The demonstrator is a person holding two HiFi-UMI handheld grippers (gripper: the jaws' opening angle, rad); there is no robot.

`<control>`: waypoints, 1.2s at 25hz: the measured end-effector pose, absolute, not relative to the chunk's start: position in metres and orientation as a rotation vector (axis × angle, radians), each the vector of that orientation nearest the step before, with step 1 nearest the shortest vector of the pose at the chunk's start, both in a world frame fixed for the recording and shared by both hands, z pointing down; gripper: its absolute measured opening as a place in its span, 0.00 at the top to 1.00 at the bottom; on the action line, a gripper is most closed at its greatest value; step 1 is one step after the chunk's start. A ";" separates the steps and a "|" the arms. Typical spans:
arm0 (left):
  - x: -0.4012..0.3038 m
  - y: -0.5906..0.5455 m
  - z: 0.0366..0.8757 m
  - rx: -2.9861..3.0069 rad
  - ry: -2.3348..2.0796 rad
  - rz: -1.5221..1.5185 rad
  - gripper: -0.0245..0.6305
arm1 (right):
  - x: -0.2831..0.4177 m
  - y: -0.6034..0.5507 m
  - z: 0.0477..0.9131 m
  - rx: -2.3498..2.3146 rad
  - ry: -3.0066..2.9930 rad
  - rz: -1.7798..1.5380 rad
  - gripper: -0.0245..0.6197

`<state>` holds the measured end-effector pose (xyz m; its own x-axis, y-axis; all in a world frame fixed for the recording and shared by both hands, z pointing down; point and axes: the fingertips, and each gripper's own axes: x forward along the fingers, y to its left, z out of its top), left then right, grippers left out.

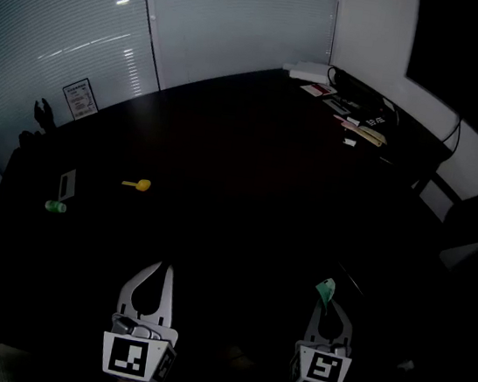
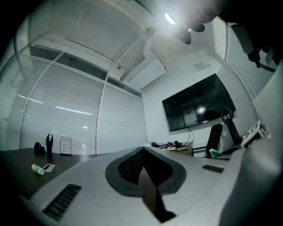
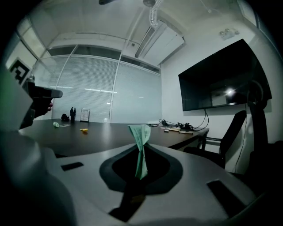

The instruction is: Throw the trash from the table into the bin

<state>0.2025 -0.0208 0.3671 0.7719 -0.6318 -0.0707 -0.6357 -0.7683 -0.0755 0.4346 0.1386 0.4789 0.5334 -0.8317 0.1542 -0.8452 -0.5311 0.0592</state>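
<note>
Crumpled green paper scrap (image 3: 140, 137) pinched for the bin
My right tongs (image 3: 139, 155) clench it clear of the dark table (image 1: 251, 170) for carrying; my left tongs (image 2: 142, 152) are closed on nothing.

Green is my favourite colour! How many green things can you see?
2. A green paper scrap is pinched in the right hand-held gripper. A small green thing lies on the table, far left, beside a white card. The far clutter may hide more.
</note>
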 end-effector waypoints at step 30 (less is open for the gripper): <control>0.199 -0.018 0.384 -2.862 1.024 0.064 0.97 | 0.416 0.162 0.629 2.444 -1.401 0.731 0.72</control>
